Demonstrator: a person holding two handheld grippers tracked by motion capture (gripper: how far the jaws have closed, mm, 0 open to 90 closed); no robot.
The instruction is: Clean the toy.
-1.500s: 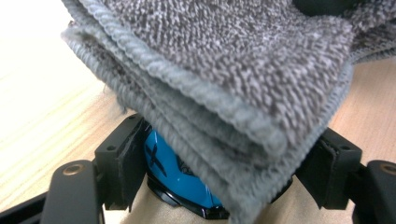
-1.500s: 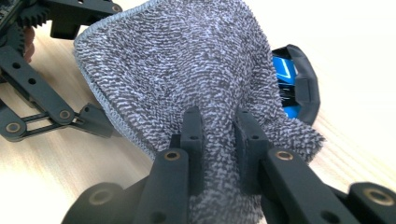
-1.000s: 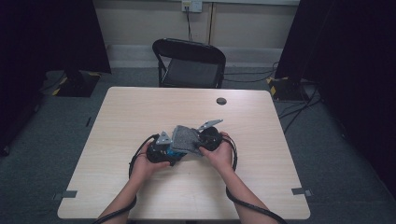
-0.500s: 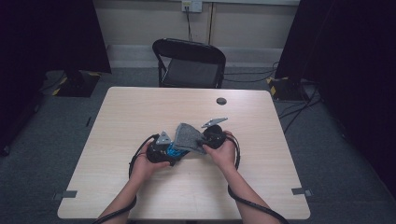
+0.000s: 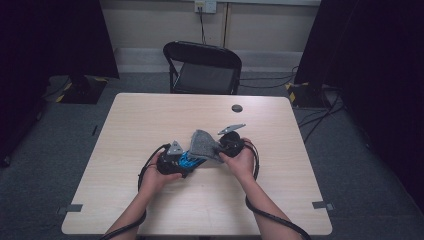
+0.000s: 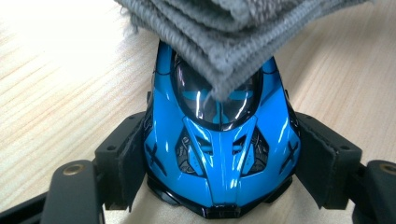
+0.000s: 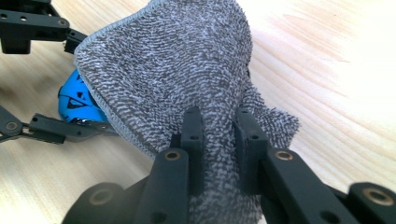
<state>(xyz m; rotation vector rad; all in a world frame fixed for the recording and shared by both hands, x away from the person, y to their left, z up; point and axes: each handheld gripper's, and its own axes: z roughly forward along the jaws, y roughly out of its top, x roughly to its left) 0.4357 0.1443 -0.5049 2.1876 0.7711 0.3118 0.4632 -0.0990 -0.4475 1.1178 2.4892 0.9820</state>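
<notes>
A shiny blue toy car (image 6: 219, 140) sits between the pads of my left gripper (image 6: 219, 172), which is shut on its sides; in the high view the blue toy car (image 5: 189, 161) shows just right of the left gripper (image 5: 181, 161). A folded grey cloth (image 7: 173, 74) is pinched in my right gripper (image 7: 219, 135), which is shut on it. The grey cloth (image 6: 224, 32) lies over the car's windscreen end, and in the high view the grey cloth (image 5: 204, 144) bridges both grippers, with the right gripper (image 5: 220, 147) on its right side.
The light wooden table (image 5: 125, 130) carries a small dark round disc (image 5: 237, 108) near its far edge. A black folding chair (image 5: 204, 67) stands behind the table. Cables trail from both grippers toward the person's forearms (image 5: 260, 200).
The right gripper with the cloth has shifted slightly over the car. The left gripper and car have stayed in place.
</notes>
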